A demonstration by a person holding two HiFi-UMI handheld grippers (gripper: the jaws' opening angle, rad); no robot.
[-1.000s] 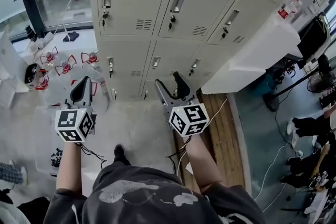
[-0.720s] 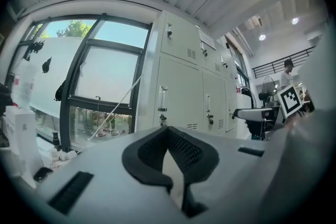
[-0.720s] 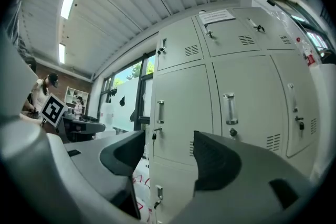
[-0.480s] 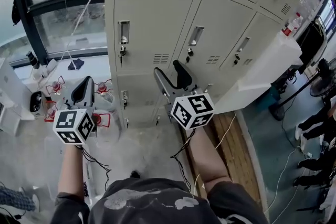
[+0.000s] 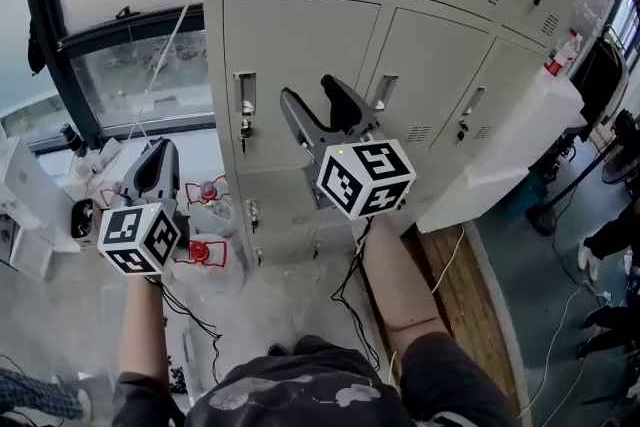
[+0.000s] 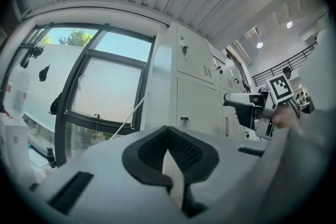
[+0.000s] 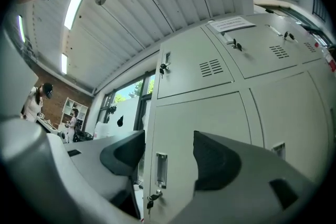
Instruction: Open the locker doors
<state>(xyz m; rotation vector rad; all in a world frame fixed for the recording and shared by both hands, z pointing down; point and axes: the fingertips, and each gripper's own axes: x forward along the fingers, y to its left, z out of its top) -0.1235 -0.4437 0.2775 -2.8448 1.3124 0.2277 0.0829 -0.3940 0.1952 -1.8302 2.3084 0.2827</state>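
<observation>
Head view: over the last second the right tongs [image 5: 322, 115] have come up from down by the bottom row and now sit level with the middle row of lockers [image 5: 440, 45]. They're in front of the left-hand locker door [image 5: 300, 45], near its recessed handle [image 5: 245, 93] and the key [image 5: 245, 130] hanging under it. The whole bank also fills more of the frame than it did, so I'd guess the person stepped in closer. All doors I can see are still shut, so nothing's opened yet; this looks like lining up for the first pull. The left tongs [image 5: 152, 167] have barely moved and stay off to the side by the window [image 5: 130, 65], well apart from the lockers.

Left gripper view: the left tongs [image 6: 170, 159] are closed, pads together, with nothing between them. They point along the side of the lockers [image 6: 194, 97] and touch nothing. You can see the right tongs [image 6: 247, 107] out ahead.

Right gripper view: the right tongs [image 7: 168, 160] are wide apart and empty. The handle [image 7: 161, 168] and key [image 7: 152, 198] show in the gap between them, but they're not touching the locker door [image 7: 205, 123] yet. I reckon the next bit is easing in and catching that handle.
</observation>
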